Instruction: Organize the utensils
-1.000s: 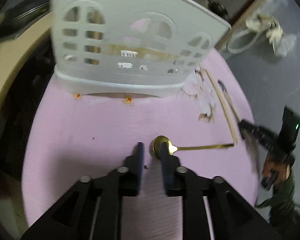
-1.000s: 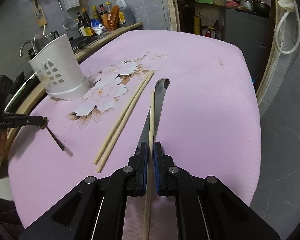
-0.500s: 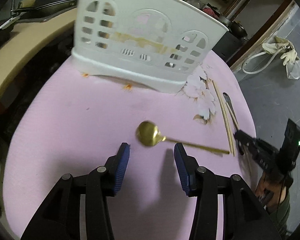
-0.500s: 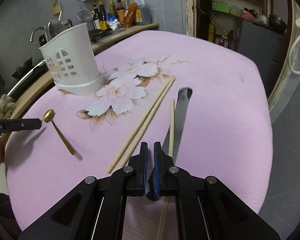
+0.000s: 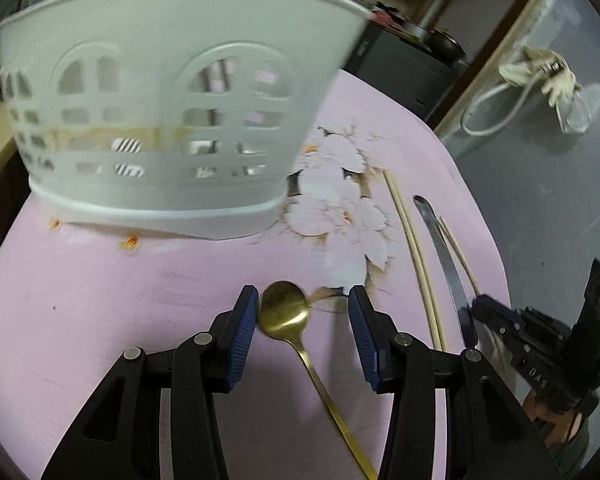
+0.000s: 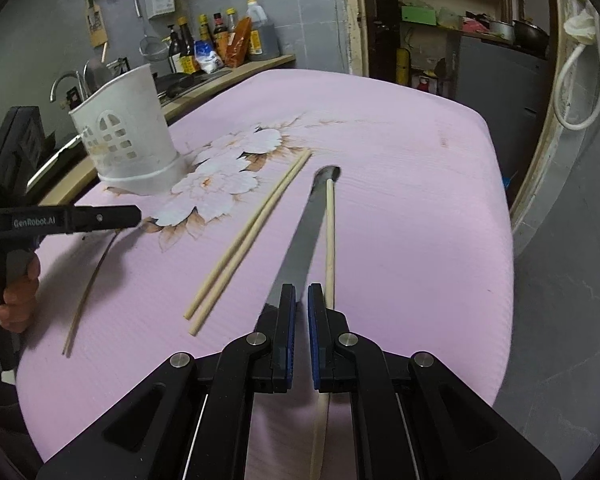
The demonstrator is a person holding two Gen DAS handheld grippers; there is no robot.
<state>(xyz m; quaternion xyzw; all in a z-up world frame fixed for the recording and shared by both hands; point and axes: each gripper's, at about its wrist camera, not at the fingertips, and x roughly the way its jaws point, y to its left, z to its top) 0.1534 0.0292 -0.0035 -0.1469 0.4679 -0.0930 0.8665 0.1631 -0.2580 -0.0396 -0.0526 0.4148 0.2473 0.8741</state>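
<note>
A gold spoon [image 5: 286, 312] is seen lying on the pink surface [image 5: 100, 300] at the lower centre of the left view, its bowl between the spread fingers of the left tool [image 5: 302, 300] and nearer the left finger, its handle running back under the tool toward the bottom edge. The left tool is held open and low over the surface, pointed toward the white holder [image 5: 172, 112] that fills the upper left of that frame; it is judged to be lined up so the spoon can be closed on. In the right view the right tool [image 6: 301, 294] is held low at the bottom centre, its fingers nearly together with a thin gap; whether anything is pinched cannot be told. A knife [image 6: 304, 232] and a single chopstick [image 6: 330, 236] lie side by side just ahead of it, their near ends hidden beneath the tool. A pair of chopsticks [image 6: 248, 240] lies to their left, apart from them. The holder stands at the upper left, where the utensils are presumably meant to go.
</note>
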